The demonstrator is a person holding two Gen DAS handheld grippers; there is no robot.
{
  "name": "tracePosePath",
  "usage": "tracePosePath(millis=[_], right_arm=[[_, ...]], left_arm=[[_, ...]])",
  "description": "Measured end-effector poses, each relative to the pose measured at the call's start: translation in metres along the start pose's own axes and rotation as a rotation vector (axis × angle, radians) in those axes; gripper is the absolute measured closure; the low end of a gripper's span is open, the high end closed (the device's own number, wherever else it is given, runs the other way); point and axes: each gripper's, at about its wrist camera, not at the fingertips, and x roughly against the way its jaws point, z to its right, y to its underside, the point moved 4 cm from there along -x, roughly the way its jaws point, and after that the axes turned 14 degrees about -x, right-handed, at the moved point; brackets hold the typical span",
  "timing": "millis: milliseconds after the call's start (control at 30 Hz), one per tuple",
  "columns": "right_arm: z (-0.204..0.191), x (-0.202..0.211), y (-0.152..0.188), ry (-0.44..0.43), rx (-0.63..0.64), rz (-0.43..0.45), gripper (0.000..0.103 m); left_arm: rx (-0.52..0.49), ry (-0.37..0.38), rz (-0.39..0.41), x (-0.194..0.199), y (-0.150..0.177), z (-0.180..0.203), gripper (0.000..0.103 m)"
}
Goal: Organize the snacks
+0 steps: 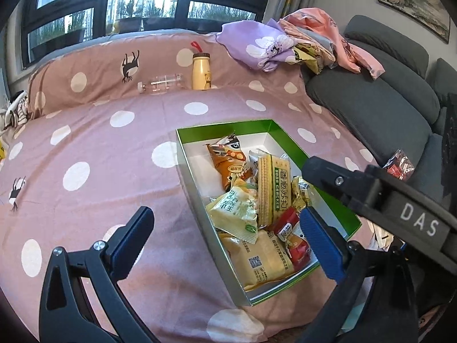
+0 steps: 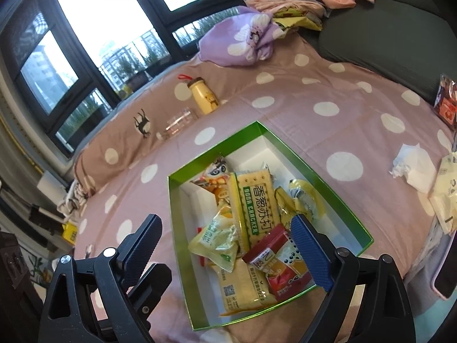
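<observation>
A green box (image 1: 200,134) (image 2: 214,157) with a white inside lies open on the pink dotted bedspread (image 1: 100,171). It holds several snack packets: a soda cracker pack (image 1: 274,183) (image 2: 254,203), an orange packet (image 1: 228,163), pale yellow-green packets (image 1: 237,208) and red packets (image 2: 274,245). My left gripper (image 1: 227,240) hovers open over the box's near left edge, nothing between its blue pads. My right gripper (image 2: 227,248) hangs open above the near end of the box, also empty. In the left wrist view, the right gripper's black body (image 1: 385,200) crosses over the box's right wall.
A yellow bottle (image 1: 200,71) stands and a clear bottle (image 1: 162,84) lies by the pillow at the back. Bunched fabrics (image 1: 271,45) and a grey sofa (image 1: 371,105) are at the right. A red packet (image 2: 445,103), crumpled tissue (image 2: 411,165) and a pale bag (image 2: 445,188) lie right of the box.
</observation>
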Motion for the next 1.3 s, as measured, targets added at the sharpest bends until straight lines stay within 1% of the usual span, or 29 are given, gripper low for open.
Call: tracePosePath(millis=[200,333,467,700,967,1300], right_arm=[[-0.0031,-0.0021,0.0022,0.003,0.009,-0.007,0.011],[-0.0035,-0.0021,0.0025,0.005,0.008,-0.007,0.011],[-0.002,-0.004,0.0026,0.019,0.001,-0.007,0.011],[0.0021,-0.005,0.0007,0.032,-0.003,-0.006,0.011],[0.0038,-0.0051,-0.0004,0.04,-0.002,-0.007,0.011],[0.0055,-0.0054,0.0005,0.05,0.002,-0.006,0.011]], left_arm=[[0.004,0.0,0.0,0.0009,-0.0002,-0.0008,0.001],[0.01,0.021,-0.004,0.001,0.0012,0.0,0.001],[0.001,0.003,-0.004,0.0013,0.0017,0.002,0.001],[0.009,0.027,-0.011,0.0009,0.0027,0.0037,0.001],[0.011,0.019,-0.015,0.0006,0.0034,0.0026,0.001],[0.008,0.026,-0.018,0.0013,0.0035,0.0013,0.001]])
